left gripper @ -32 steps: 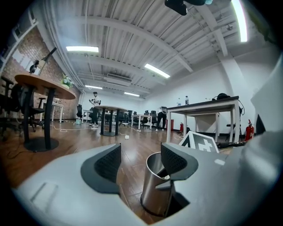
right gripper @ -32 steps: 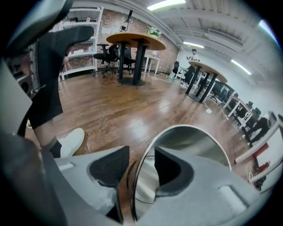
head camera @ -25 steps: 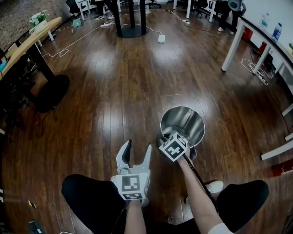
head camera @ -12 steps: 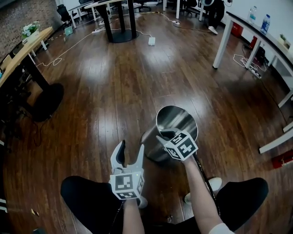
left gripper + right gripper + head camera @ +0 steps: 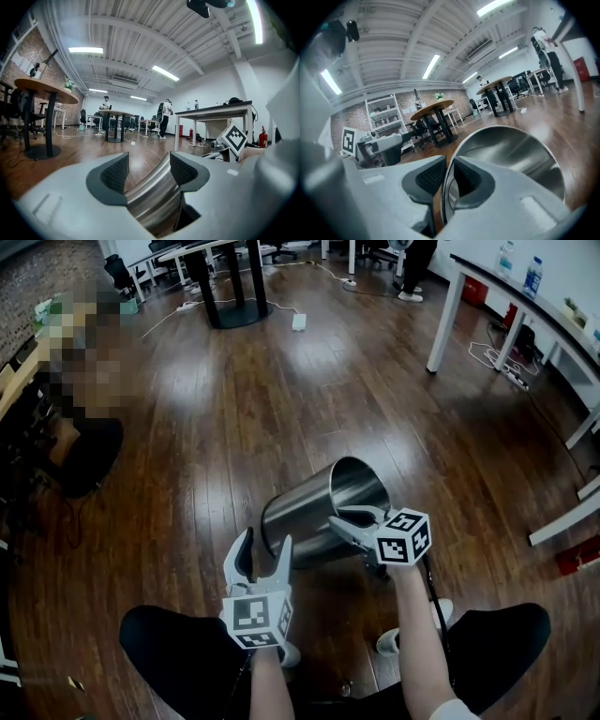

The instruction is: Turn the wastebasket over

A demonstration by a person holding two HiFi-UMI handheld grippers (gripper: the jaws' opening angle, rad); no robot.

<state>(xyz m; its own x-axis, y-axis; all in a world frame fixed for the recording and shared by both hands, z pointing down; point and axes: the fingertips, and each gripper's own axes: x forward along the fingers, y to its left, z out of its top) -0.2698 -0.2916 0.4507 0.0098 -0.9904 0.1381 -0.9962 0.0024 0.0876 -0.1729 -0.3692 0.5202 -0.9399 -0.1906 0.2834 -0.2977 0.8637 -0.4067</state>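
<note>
**A:** The shiny steel cylindrical wastebasket (image 5: 314, 507) stood upright a second ago. Now it leans far over near the person's knees, base to the left, mouth to the right and far, over the dark wooden floor (image 5: 281, 390).

**B:** The right hand-held gripper (image 5: 354, 519) has just been closing its jaws, and they are now clamped on the rim. The left hand-held gripper (image 5: 264, 545) has its jaws apart, with the steel wall between them unpressed. I'd judge the turn about half done.

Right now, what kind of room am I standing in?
Most likely an open-plan office or shared workspace: a white-legged desk, a round pedestal table, ceiling strip lights, and a corded power strip lying on the wood-plank floor.
</note>
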